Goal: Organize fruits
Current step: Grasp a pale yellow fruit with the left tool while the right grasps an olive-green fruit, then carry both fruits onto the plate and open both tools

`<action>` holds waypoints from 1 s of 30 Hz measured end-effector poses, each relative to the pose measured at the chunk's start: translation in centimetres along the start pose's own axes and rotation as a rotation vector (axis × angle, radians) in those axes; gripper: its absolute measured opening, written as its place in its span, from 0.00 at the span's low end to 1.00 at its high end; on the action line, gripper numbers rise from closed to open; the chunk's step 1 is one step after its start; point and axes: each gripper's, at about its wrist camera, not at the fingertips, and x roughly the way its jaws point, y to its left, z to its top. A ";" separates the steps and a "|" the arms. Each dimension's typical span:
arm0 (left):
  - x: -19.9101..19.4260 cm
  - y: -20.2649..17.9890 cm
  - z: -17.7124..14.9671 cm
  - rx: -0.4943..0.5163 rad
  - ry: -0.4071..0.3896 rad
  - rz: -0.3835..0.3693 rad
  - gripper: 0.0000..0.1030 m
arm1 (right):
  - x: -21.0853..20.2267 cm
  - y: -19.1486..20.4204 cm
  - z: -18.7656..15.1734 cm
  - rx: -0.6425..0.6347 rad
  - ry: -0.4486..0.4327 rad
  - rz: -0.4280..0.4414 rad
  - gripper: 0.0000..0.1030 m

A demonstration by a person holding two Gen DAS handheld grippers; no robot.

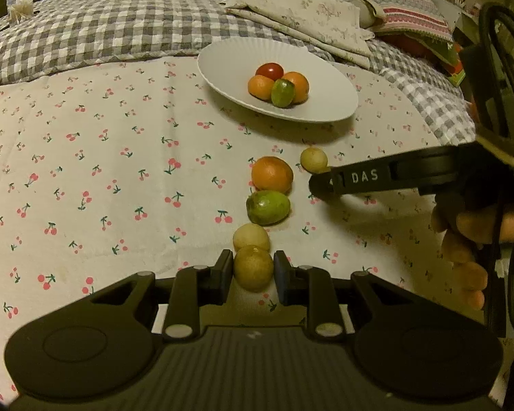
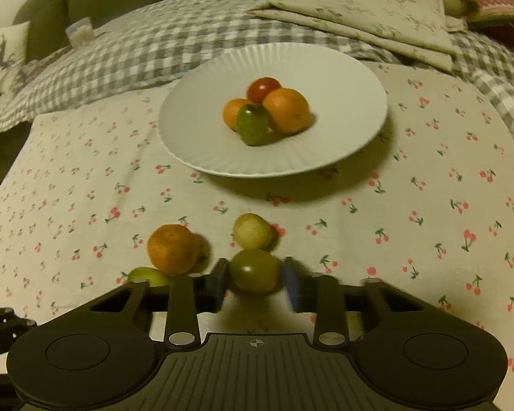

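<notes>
left gripper (image 1: 253, 274): pads straddling yellow-brown fruit (image 1: 253, 272), grip unclear
right gripper (image 2: 255, 282): spread around green fruit (image 2: 254, 270)
handling: light, round, rolls; pinch mid-sides

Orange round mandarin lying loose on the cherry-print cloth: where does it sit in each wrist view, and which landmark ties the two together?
Left wrist view: loose orange round mandarin at centre, just above a green oval fruit.
Right wrist view: lower left, left of the right tongs.
Shared landmark: white fluted plate holding four fruits, beyond the mandarin in both.
</notes>
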 end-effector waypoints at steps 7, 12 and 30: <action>-0.3 0.3 0.3 -0.017 -0.020 -0.001 0.23 | -0.8 -0.5 0.3 0.023 -0.005 0.006 0.28; -1.0 1.0 0.9 -0.045 -0.059 -0.007 0.23 | -1.8 -0.8 0.6 0.039 -0.028 0.013 0.28; -1.0 1.4 4.9 -0.015 -0.247 0.001 0.23 | -4.6 -2.5 2.2 0.099 -0.132 0.028 0.28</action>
